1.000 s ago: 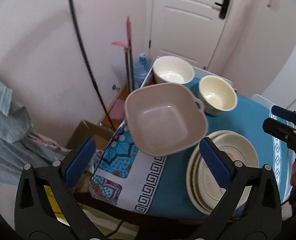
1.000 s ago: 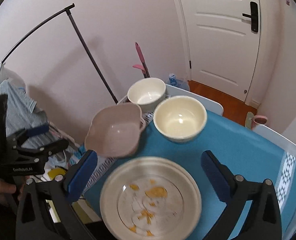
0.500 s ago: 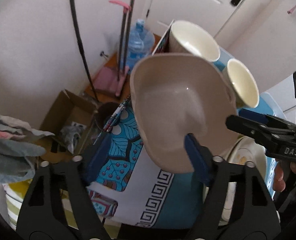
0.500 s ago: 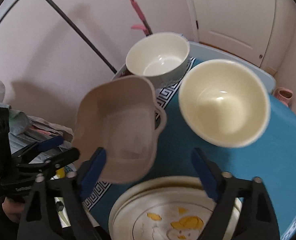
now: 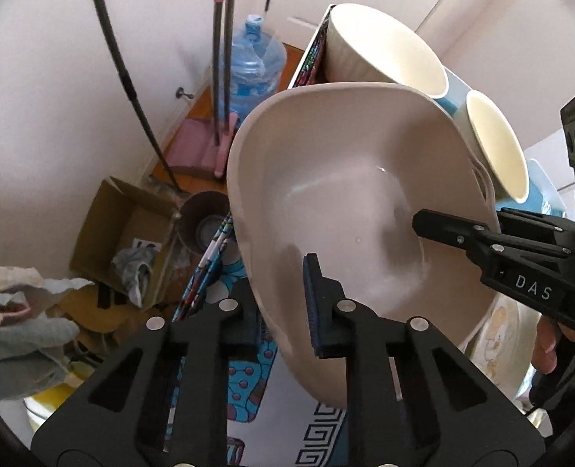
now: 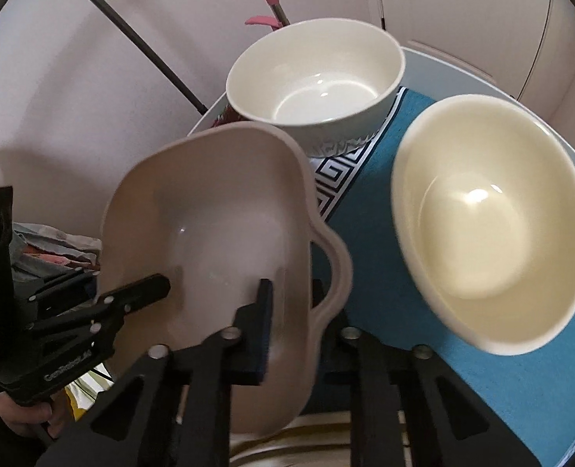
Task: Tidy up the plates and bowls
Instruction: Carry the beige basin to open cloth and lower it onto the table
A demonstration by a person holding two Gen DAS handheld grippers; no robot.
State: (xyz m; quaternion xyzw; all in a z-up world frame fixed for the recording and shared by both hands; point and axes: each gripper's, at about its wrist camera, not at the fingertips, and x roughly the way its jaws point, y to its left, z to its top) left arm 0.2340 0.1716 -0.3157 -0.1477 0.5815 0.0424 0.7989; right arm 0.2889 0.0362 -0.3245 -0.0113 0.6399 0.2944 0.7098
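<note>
A beige square bowl with a loop handle (image 5: 357, 210) (image 6: 209, 233) is at the table's left edge. My left gripper (image 5: 283, 315) has its jaws closing on the bowl's near wall, one pad inside and one outside. My right gripper (image 6: 293, 334) has its jaws closing on the wall beside the handle; in the left wrist view it (image 5: 443, 229) reaches in from the right. A white bowl (image 6: 314, 78) and a cream bowl (image 6: 489, 233) stand behind it. Stacked plates (image 5: 501, 350) lie partly under the beige bowl.
The table (image 6: 501, 381) wears a blue cloth with a patterned border. On the floor to its left are a water bottle (image 5: 256, 62), a pink broom and dustpan (image 5: 221, 78), a cardboard box (image 5: 128, 233), a rack pole (image 5: 124, 78) and piled clothes (image 5: 15, 311).
Both grippers have come down to the beige bowl and gone from wide open to clamped on its opposite walls. The bowl now fills much more of both views.
</note>
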